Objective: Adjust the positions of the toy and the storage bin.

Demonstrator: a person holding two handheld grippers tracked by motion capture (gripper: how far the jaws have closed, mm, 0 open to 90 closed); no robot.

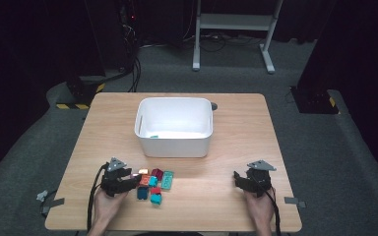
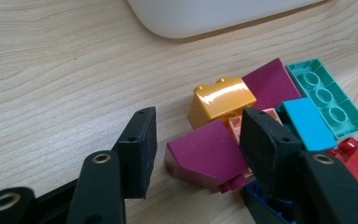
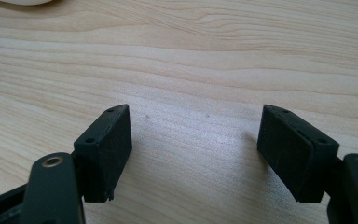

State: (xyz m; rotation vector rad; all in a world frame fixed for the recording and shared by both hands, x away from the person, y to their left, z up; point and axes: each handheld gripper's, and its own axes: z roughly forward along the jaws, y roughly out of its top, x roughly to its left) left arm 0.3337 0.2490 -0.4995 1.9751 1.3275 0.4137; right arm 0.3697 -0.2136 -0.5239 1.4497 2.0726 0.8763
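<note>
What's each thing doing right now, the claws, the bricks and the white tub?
Left hand-held gripper: open, maroon brick between its jaws, not pinched.
Right hand-held gripper: open over bare table.
Maroon brick: lying on the table.
Orange brick: studs up, in the pile.
Teal plate: upside down.
White tub: upright, nearly empty.

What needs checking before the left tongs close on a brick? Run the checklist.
1. Left tongs astride the maroon brick: ok.
2. Pads pressing on the brick: not ok, a gap shows.
3. Orange brick clear of the grip: cannot tell, it sits tight against it.
4. White bin upright with room inside: ok.
5. Right tongs open over bare table, out of the way: ok.
</note>
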